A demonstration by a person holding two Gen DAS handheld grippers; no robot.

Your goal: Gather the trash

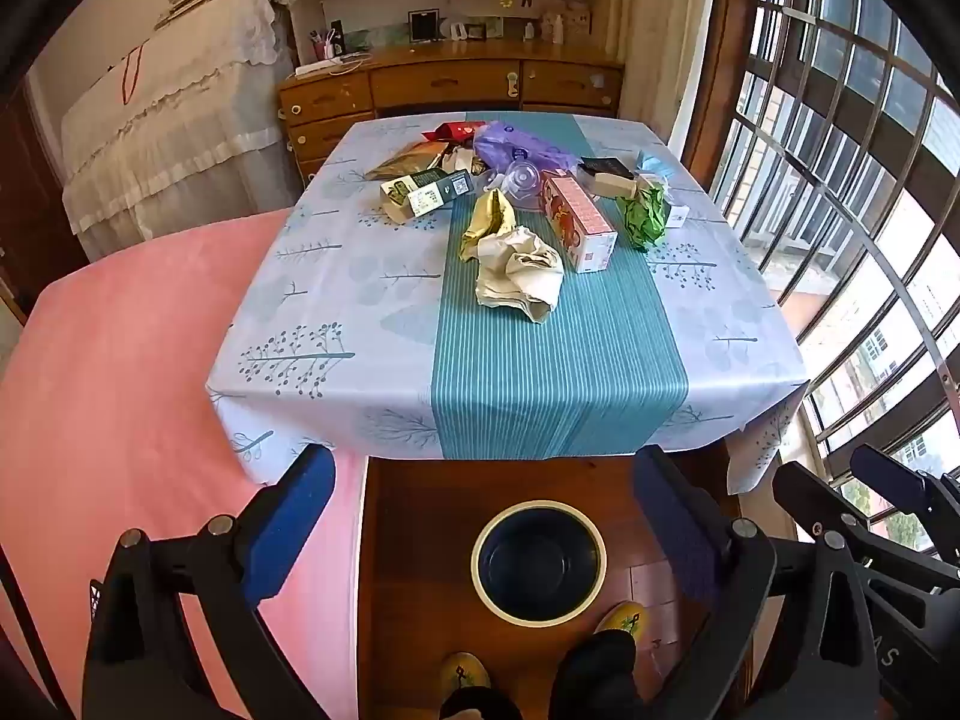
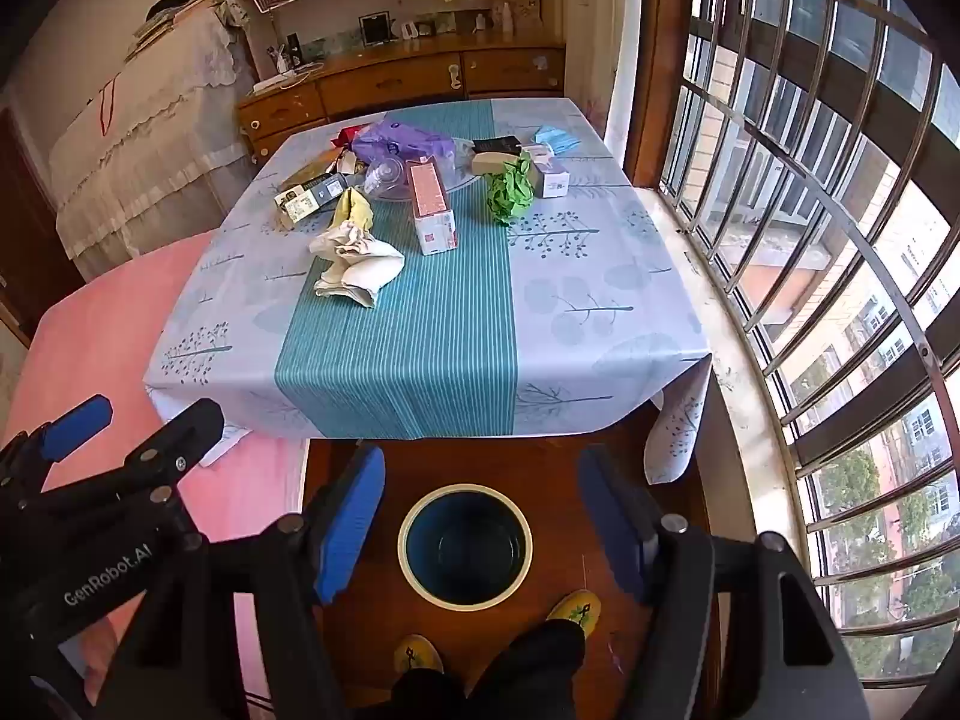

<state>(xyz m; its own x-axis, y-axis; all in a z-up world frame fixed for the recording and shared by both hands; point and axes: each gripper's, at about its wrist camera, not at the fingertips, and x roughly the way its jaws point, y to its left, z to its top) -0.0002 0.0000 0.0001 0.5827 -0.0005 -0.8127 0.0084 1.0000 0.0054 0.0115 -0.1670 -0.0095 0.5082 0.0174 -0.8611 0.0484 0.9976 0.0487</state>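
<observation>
Trash lies on the far half of a table (image 1: 540,372) (image 2: 420,372) with a blue and teal cloth: a crumpled cream paper (image 1: 521,273) (image 2: 359,261), a yellow wrapper (image 1: 489,219) (image 2: 354,208), a pink carton (image 1: 579,222) (image 2: 432,207), a green crumpled wad (image 1: 645,216) (image 2: 509,189), a purple bag (image 1: 522,147) (image 2: 399,141), a clear cup (image 1: 521,180) and small boxes (image 1: 426,192). A dark bin (image 1: 538,561) (image 2: 465,546) with a pale rim stands on the floor below the table's near edge. My left gripper (image 1: 486,534) and right gripper (image 2: 483,534) are open and empty above the bin.
A pink bed (image 1: 120,420) lies left of the table. A barred window (image 2: 840,240) runs along the right. A wooden dresser (image 1: 450,84) stands behind the table. The person's yellow slippers (image 1: 624,618) are by the bin. The other gripper shows at the right edge (image 1: 888,516) and at the left (image 2: 90,456).
</observation>
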